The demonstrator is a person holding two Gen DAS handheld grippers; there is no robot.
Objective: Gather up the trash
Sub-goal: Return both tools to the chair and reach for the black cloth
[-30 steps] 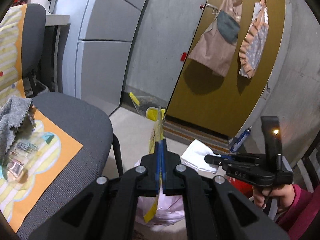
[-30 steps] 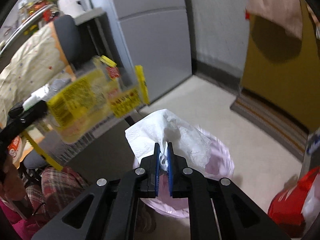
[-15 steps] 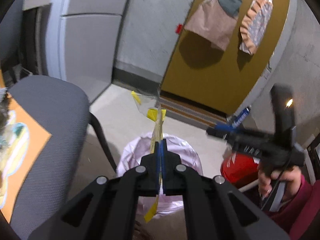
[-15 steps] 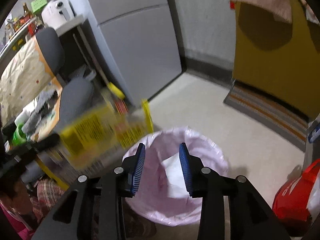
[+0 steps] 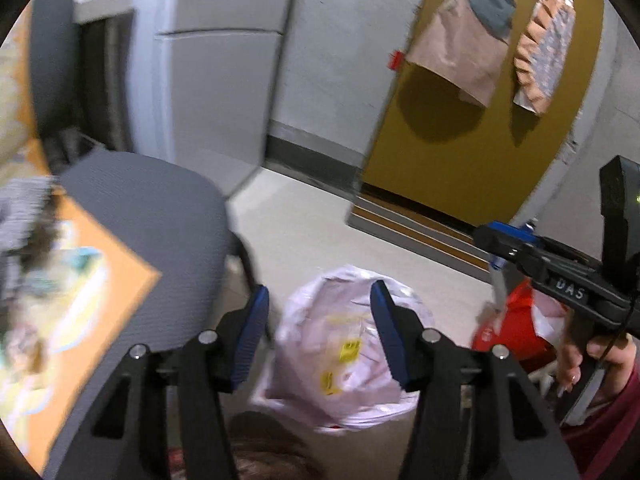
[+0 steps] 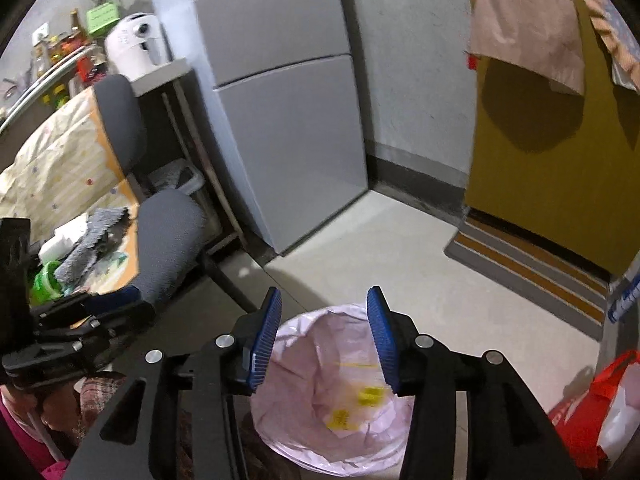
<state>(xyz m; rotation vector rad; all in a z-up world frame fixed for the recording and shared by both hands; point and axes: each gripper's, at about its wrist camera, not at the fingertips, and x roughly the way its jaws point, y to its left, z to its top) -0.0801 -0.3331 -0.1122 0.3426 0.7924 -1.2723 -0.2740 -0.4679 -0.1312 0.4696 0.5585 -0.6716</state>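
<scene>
While spread wide and empty above the pink trash bag (image 6: 320, 396), left hand-held gripper (image 5: 318, 326) and right hand-held gripper (image 6: 324, 336) gripped nothing; yellow-printed wrapper (image 5: 340, 364) lay inside the bag.

The pink bag (image 6: 320, 420) is thin, crinkled plastic film; the chair seat (image 5: 152, 216) at nine o'clock is rough grey woven cloth; the floor (image 6: 380, 256) is matt.

It was a lived-in home: aprons (image 5: 460, 44) hung on a mustard door (image 6: 540, 184) at two o'clock, a striped doormat (image 6: 532, 268) below, a cluttered kitchen shelf (image 6: 60, 60) at ten o'clock.
</scene>
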